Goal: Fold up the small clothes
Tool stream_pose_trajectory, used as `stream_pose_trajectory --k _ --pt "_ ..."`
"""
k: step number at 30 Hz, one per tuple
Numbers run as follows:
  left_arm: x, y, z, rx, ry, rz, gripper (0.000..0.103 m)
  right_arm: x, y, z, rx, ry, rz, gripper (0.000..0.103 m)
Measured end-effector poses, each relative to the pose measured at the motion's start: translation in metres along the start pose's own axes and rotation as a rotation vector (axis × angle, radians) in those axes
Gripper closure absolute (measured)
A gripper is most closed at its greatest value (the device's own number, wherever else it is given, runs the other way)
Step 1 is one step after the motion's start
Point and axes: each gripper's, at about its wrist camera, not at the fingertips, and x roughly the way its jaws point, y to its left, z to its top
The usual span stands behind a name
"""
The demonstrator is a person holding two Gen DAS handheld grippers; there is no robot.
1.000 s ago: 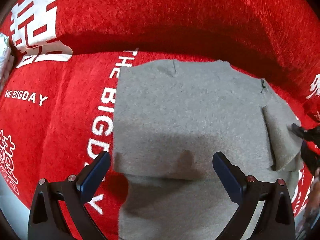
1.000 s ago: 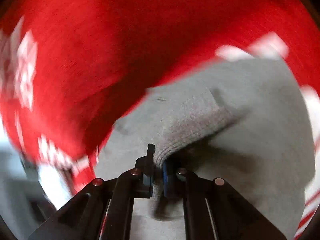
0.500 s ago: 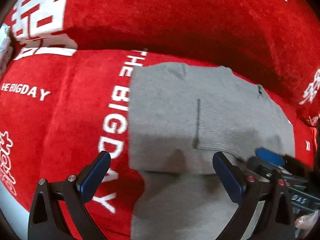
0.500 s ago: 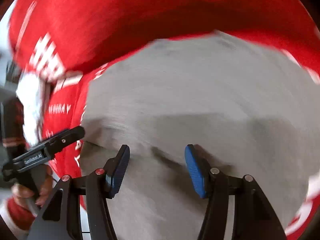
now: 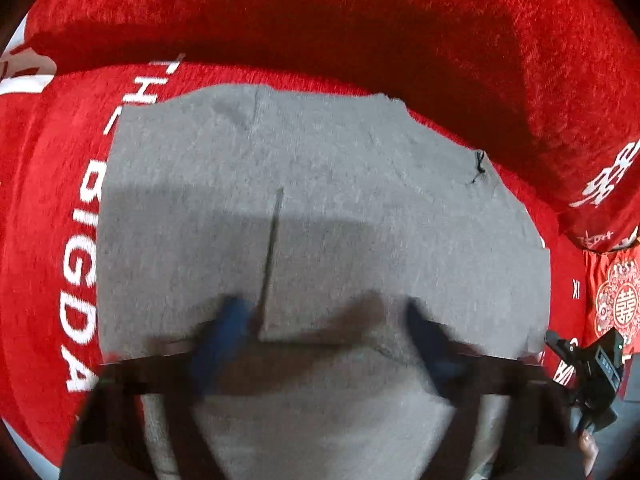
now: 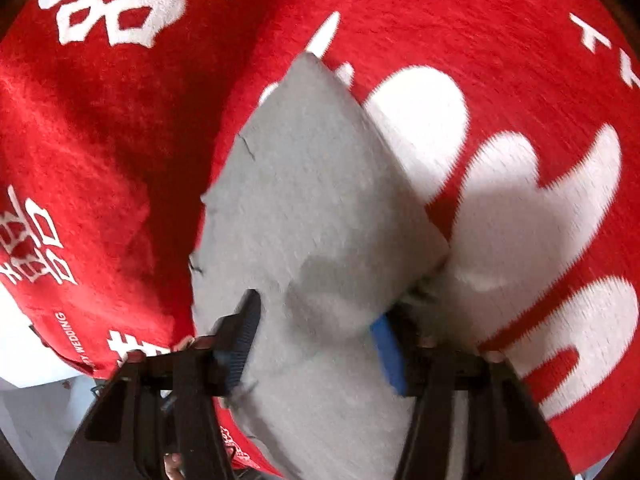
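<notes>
A grey knitted garment (image 5: 320,208) lies flat on a red sofa seat, with one sleeve folded across its middle; the sleeve's cuff edge (image 5: 272,256) runs down the centre. My left gripper (image 5: 320,336) is open, blurred, hovering low over the garment's near part. In the right wrist view the same grey garment (image 6: 312,208) stretches away from the camera. My right gripper (image 6: 316,348) is open with its blue pads (image 6: 386,356) astride the garment's near edge. The right gripper also shows in the left wrist view (image 5: 588,380) at the garment's right edge.
The red sofa cover (image 5: 360,20) with white lettering (image 5: 80,280) surrounds the garment. The backrest rises just behind it. A red patterned cushion (image 5: 616,292) sits at the right. White characters (image 6: 520,200) lie on the cover beside the garment.
The right gripper released the sleeve it held, laid it across the garment, opened, and moved to the garment's right edge. The left gripper moved forward over the garment, its jaws still open.
</notes>
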Motion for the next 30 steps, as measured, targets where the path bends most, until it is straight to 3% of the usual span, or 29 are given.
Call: stream_pose_trajectory --k 1,5,7,10,11,13,15,17,19,24,30 --pt "0.0 0.001 0.002 0.004 0.003 0.01 0.087 0.003 0.004 0.001 -0.021 0.009 -0.003 0.097" --pt "-0.02 0.009 0.001 -0.014 -0.039 -0.063 0.088 -0.007 0.023 0.008 -0.167 0.006 -0.013 0.097" --pt "-0.035 0.008 -0.01 0.014 -0.078 -0.052 0.094 -0.006 0.022 0.01 -0.202 0.015 -0.044 0.097" --pt "-0.033 0.01 -0.024 0.029 -0.071 -0.015 0.096 0.007 0.004 0.013 -0.211 0.08 -0.114 0.097" --pt "-0.026 0.012 -0.03 0.035 -0.057 0.017 0.096 0.01 0.0 0.013 -0.2 0.093 -0.098 0.096" --pt "-0.016 0.018 -0.036 0.026 -0.034 0.056 0.096 0.003 -0.002 0.012 -0.203 0.1 -0.106 0.094" --pt "-0.017 0.024 -0.042 0.014 -0.039 0.067 0.096 -0.007 -0.001 0.009 -0.241 0.111 -0.146 0.082" --pt "-0.029 0.022 -0.045 0.033 -0.057 0.109 0.096 -0.02 0.008 0.001 -0.303 0.102 -0.177 0.063" --pt "-0.039 0.017 -0.048 0.066 -0.081 0.147 0.095 -0.039 0.014 -0.001 -0.346 0.054 -0.188 0.059" --pt "-0.055 0.007 -0.038 0.106 -0.102 0.15 0.095 -0.049 0.011 0.037 -0.274 -0.029 -0.199 0.059" --pt "-0.032 -0.018 -0.014 0.096 -0.099 0.13 0.095 -0.018 0.008 0.083 -0.224 -0.002 -0.209 0.061"
